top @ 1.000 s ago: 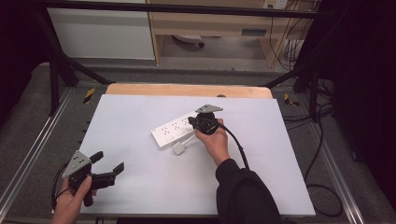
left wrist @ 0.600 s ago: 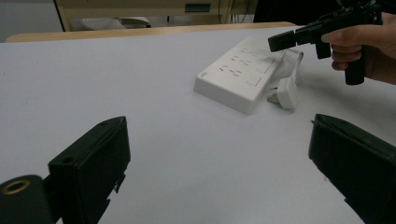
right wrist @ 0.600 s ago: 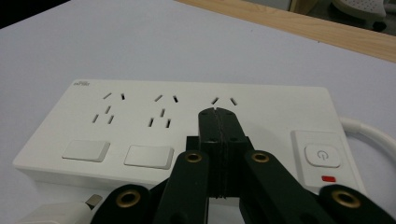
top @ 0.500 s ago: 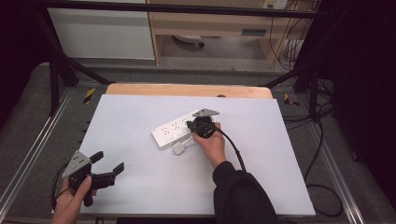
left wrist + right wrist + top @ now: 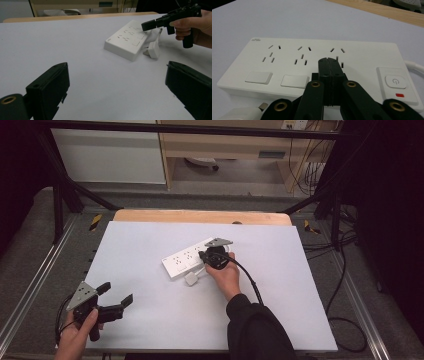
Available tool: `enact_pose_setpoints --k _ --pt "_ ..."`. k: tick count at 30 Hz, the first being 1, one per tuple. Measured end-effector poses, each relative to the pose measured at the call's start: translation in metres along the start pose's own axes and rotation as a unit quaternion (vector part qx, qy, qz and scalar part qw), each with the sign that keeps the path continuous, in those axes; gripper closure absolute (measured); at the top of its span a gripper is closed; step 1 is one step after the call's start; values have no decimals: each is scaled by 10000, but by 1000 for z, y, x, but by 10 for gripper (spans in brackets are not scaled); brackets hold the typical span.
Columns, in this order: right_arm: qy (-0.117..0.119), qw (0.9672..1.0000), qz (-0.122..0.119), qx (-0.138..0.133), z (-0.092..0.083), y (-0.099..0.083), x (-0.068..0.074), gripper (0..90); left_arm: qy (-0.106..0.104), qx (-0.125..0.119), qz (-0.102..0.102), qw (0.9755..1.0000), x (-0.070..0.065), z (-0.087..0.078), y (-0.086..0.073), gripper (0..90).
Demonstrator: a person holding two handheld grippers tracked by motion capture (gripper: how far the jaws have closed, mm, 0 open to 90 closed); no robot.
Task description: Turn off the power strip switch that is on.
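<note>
A white power strip (image 5: 192, 258) lies slantwise near the middle of the white worktop (image 5: 150, 240), with a white plug (image 5: 191, 279) just beside its near long edge. The right claw (image 5: 202, 255) is clenched with nothing between its jaws, and its tip hangs over the strip's top face. In the right gripper view the joined tip (image 5: 329, 62) points at the third group of socket holes, with two blank rocker switches to its left and the power button (image 5: 395, 81) with a red mark to its right; whether the tip touches the strip's (image 5: 287, 53) surface I cannot tell. The left claw (image 5: 116, 295) is released, jaws wide apart and bare, held low at the worktop's near left corner, well apart from the strip. In the left gripper view the strip (image 5: 127, 41) and plug (image 5: 153, 49) lie farther off, beyond and between the spread jaws, with the right claw (image 5: 147, 25) over the strip's far end.
</note>
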State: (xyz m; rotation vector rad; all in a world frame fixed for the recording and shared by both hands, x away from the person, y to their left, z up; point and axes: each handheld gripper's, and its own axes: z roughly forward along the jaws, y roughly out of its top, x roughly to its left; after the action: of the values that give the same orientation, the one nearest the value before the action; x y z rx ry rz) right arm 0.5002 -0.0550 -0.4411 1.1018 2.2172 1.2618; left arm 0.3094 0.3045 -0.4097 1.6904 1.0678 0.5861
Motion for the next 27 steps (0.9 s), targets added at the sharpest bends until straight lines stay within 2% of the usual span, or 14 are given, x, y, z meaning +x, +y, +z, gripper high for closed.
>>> enact_pose_setpoints --k 27 --pt "-29 9999 -14 -95 0 -6 3 900 3 22 -8 10000 0 0 0 53"
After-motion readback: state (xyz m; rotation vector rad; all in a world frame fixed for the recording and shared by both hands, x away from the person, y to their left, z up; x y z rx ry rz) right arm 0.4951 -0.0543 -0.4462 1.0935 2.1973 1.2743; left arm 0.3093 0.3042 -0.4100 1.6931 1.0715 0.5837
